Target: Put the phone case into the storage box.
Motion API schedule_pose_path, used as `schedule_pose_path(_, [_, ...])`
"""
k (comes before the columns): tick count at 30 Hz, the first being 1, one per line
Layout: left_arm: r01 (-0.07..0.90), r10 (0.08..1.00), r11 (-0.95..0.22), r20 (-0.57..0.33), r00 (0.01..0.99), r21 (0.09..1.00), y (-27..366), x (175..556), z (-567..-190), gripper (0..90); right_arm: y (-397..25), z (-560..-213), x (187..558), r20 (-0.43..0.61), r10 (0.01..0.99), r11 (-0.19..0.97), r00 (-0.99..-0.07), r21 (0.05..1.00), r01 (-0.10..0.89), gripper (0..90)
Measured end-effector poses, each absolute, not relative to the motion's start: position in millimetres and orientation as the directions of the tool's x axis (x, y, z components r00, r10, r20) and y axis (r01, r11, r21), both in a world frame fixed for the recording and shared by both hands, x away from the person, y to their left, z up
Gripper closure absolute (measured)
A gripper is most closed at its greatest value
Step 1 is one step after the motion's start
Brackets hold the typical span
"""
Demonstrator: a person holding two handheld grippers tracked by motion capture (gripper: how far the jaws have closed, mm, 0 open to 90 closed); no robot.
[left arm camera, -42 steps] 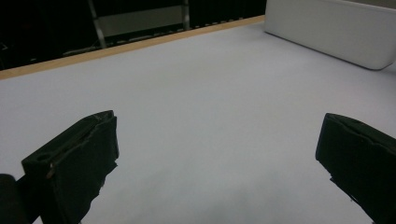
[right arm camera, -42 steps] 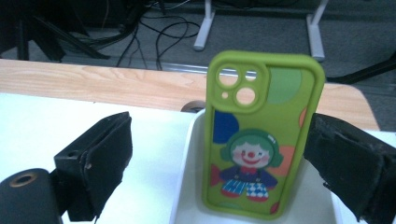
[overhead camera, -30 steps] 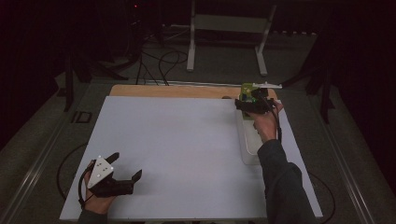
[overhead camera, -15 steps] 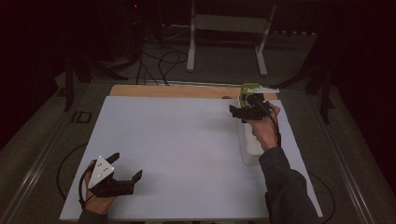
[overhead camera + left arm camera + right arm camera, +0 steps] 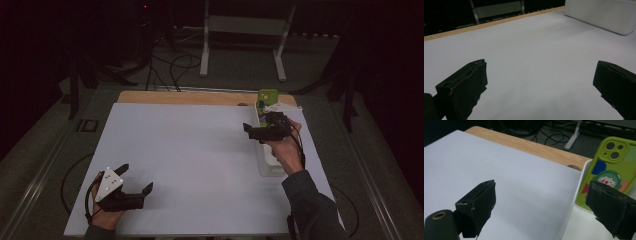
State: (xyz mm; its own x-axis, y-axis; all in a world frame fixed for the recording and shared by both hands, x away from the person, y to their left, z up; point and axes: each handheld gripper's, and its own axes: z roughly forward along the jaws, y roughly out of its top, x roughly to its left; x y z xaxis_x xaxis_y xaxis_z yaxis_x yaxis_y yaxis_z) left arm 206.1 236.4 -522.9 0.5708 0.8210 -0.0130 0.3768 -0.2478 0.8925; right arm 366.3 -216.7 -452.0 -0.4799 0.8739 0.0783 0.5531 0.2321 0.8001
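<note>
Right gripper (image 5: 260,131) spread wide, nothing gripped, hanging over the near rim of one white tray (image 5: 270,167); one lime-green phone case (image 5: 614,170) just past its right jaw, propped in that tray, glossy with cartoon stickers; left gripper (image 5: 136,180) gaping too, empty, above matte white table sheet (image 5: 190,160); two grippers total.

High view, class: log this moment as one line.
right gripper: open, over white tray | green phone case: in tray, ungripped | left gripper: open, idle near table edge
</note>
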Motion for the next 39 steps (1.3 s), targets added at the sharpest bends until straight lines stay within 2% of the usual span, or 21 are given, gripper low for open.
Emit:
schedule_pose_path(11, [0.378, 0.821, -0.246, -0.015, 0.571, 0.892, 236.2, 206.0, -523.3, 0.0, -216.9, -450.7, 338.0, 0.102, 0.841, 0.222, -0.531, 0.831, 0.511, 9.2])
schedule_pose_path(13, [0.379, 0.821, -0.246, -0.016, 0.571, 0.892, 236.3, 206.1, -523.3, 0.0, -219.4, -449.7, 319.8, 0.102, 0.828, 0.217, -0.552, 0.848, 0.483, 9.2])
schedule_pose_path(23, [0.380, 0.817, -0.251, -0.016, 0.576, 0.890, 234.9, 206.4, -523.5, 0.0, -217.2, -462.4, 284.0, 0.055, 0.810, 0.255, -0.583, 0.863, 0.436, 9.2])
schedule_pose_path(34, [0.381, 0.817, -0.250, -0.018, 0.576, 0.890, 235.6, 206.6, -523.8, 0.0, -219.4, -475.2, 260.2, 0.085, 0.794, 0.227, -0.602, 0.877, 0.424, 8.9])
schedule_pose_path(39, [0.380, 0.820, -0.241, -0.022, 0.572, 0.893, 237.5, 206.4, -524.0, 0.0, -224.4, -485.3, 246.3, 0.107, 0.777, 0.183, -0.621, 0.905, 0.384, 9.0])
